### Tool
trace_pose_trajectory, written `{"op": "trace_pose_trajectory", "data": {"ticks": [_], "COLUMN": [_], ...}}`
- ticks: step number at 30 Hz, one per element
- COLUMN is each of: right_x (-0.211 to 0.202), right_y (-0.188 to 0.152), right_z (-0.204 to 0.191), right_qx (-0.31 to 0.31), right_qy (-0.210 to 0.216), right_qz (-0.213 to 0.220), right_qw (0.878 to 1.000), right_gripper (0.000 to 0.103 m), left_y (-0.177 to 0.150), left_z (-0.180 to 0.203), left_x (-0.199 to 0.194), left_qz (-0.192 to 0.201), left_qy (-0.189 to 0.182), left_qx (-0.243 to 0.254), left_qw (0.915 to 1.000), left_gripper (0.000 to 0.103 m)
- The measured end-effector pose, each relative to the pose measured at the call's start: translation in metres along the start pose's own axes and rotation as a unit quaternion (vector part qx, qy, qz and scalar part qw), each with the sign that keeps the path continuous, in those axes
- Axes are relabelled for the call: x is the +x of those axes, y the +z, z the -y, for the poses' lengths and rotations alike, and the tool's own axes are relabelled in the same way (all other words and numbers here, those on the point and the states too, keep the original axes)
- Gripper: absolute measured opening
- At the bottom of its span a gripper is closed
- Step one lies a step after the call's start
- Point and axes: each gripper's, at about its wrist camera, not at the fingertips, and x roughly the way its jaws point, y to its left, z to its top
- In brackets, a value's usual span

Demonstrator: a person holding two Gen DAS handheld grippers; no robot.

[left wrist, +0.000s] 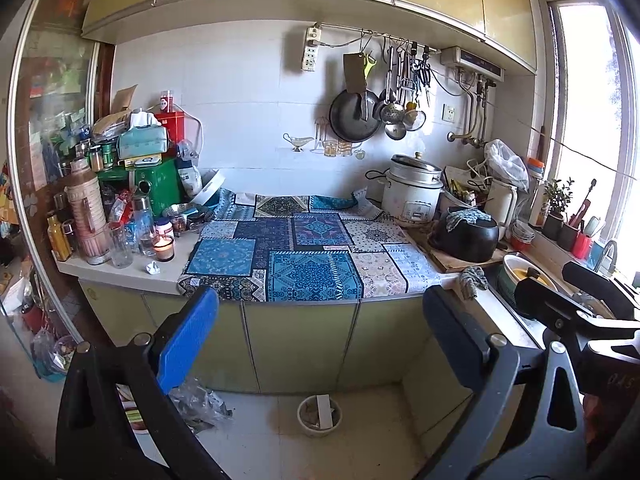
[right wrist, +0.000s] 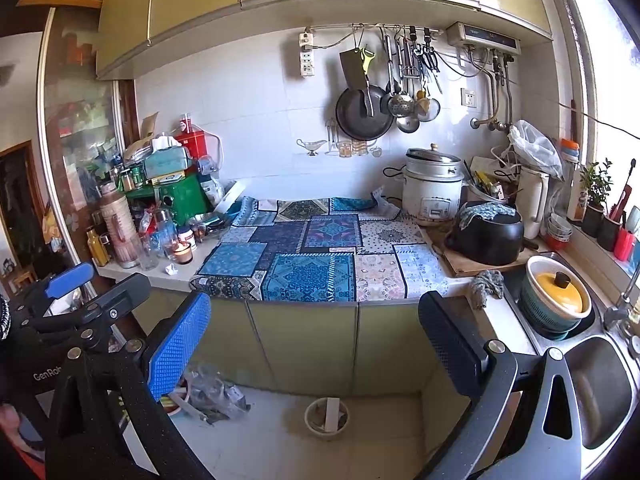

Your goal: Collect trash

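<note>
A small crumpled white paper ball (left wrist: 153, 268) lies on the bare counter left of the blue patchwork cloth (left wrist: 304, 256), in front of a lit candle (left wrist: 164, 245); it also shows in the right wrist view (right wrist: 171, 269). A small round bin (left wrist: 319, 415) holding trash stands on the floor below the counter, also in the right wrist view (right wrist: 327, 417). My left gripper (left wrist: 320, 340) is open and empty, held back from the counter. My right gripper (right wrist: 316, 344) is open and empty too, beside it.
Bottles, jars and boxes (left wrist: 120, 184) crowd the counter's left end. A rice cooker (left wrist: 412, 192), a black pot (left wrist: 468, 234) on a board and a grey rag (left wrist: 474, 280) sit at the right. A sink (right wrist: 600, 392) is far right. A plastic bag (right wrist: 216, 394) lies on the floor.
</note>
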Motion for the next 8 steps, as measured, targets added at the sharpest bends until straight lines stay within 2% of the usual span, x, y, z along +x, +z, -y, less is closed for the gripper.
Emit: {"op": "trace_pose_trajectory", "data": {"ticks": [8], "right_x": [0.016], "right_y": [0.000], "right_z": [-0.004], "right_qx": [0.010], "right_qy": [-0.006], "right_qz": [-0.011], "right_qw": [1.000], "right_gripper": [0.103], "left_y": [0.002], "left_z": [-0.011], "left_x": [0.012], "left_qz": [-0.005], "left_qy": [-0.006], "left_qx": [0.005], "left_qw": [1.0000], "left_gripper": [0.102]}}
